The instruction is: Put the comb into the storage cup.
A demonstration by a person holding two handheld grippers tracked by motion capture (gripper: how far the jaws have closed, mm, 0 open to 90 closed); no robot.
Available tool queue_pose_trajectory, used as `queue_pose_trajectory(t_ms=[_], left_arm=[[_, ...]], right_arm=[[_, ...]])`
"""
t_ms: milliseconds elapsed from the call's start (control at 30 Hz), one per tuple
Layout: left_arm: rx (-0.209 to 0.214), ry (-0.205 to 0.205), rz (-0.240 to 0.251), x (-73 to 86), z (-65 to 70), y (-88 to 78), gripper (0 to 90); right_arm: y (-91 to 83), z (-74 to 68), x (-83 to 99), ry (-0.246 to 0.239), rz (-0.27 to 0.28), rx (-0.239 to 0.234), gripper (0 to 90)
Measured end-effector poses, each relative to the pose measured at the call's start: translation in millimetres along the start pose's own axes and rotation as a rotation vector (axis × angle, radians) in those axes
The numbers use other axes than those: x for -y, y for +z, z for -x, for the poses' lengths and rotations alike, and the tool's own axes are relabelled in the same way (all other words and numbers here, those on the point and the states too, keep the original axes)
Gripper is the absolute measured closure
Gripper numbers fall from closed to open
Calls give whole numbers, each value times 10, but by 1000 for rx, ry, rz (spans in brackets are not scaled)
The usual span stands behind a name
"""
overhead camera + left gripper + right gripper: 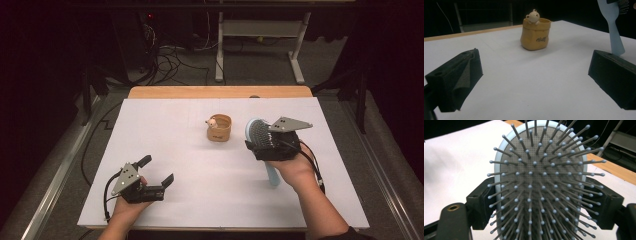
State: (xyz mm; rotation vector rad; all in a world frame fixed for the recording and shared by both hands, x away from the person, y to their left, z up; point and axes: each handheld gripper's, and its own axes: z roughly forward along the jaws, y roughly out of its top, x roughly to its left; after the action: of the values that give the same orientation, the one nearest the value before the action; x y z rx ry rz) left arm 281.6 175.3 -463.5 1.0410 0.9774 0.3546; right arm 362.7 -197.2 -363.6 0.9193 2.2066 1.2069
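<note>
A light blue hairbrush (pixel 261 135) with grey bristles is held above the white table, head up and handle (pixel 272 175) hanging down. My right gripper (pixel 272 147) is shut on the brush's head (pixel 541 182), with a black jaw against each side of the rim. A small tan pouch (pixel 220 128) with a little bear figure on its rim stands at the table's middle, left of the brush; the left gripper view shows the pouch (pixel 535 33) ahead. My left gripper (pixel 156 171) rests near the front left with its jaws wide apart and nothing between them.
The white table top (pixel 165 130) has a wooden strip (pixel 220 92) along its far edge. Beyond it lie cables (pixel 170 62) and a white desk frame (pixel 260 45) on the floor.
</note>
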Motion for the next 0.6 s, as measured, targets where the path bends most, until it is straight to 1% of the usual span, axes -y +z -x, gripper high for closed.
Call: queue_pose_trajectory(t_ms=[100,167,300,600], left_arm=[[1,-2,5,-3,0,-3,3],[1,-2,4,-5,-3,-4,3],[1,-2,6,-5,-3,-5,3],[3,0,11,-5,0,-7,3]], right_arm=[[-16,3,23,18,24,1,206],[-28,2,40,18,44,7,206],[-49,1,82,35,88,5,207],[-105,6,162,52,158,12,207]])
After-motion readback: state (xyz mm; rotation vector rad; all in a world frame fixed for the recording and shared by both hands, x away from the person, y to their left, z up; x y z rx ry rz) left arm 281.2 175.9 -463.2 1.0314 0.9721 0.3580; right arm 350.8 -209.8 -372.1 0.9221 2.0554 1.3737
